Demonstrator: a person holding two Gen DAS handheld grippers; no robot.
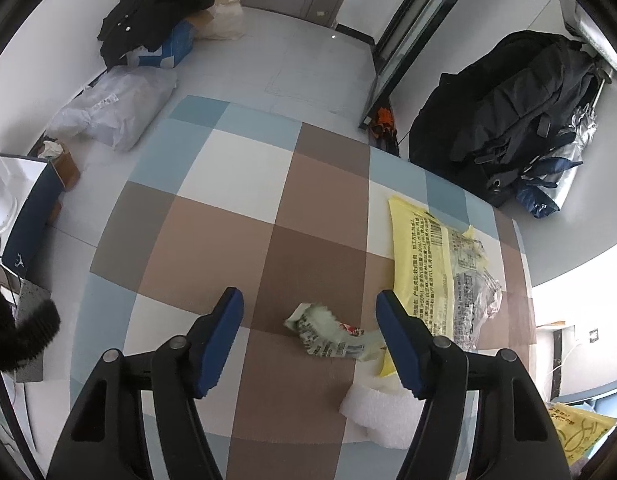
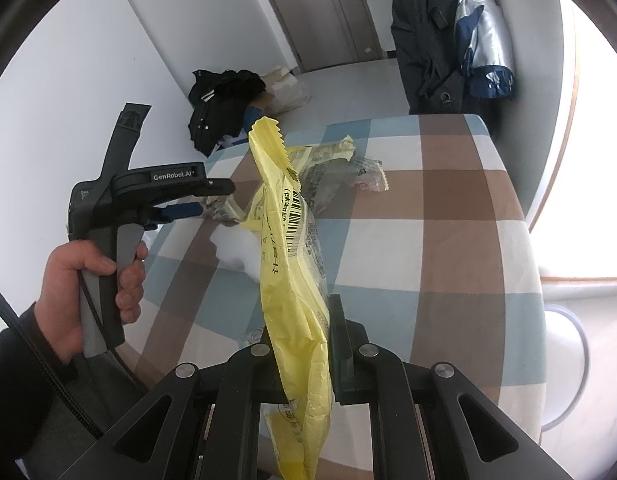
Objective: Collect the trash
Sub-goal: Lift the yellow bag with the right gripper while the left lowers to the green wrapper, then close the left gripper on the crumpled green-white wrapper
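A crumpled green snack wrapper (image 1: pixel 328 332) lies on the checked tablecloth (image 1: pixel 212 232). My left gripper (image 1: pixel 308 294) stands open over it, blue pads on either side and clear of it. In the right wrist view a hand holds the left gripper (image 2: pixel 212 200) above the same wrapper (image 2: pixel 222 212). My right gripper (image 2: pixel 308 316) is shut on a long yellow plastic bag (image 2: pixel 292 280) with a barcode, which hangs upright above the table. That yellow bag (image 1: pixel 424 264) also shows right of the left gripper. A white foam piece (image 1: pixel 372 408) lies close to the wrapper.
Crumpled clear wrappers (image 2: pixel 348 172) lie further back on the table. Dark jackets and a folded umbrella (image 1: pixel 508 120) hang at the table's far right. Plastic bags (image 1: pixel 116 112) and black clothes (image 1: pixel 156 12) sit on the floor at the left. A white stool (image 2: pixel 564 360) stands right of the table.
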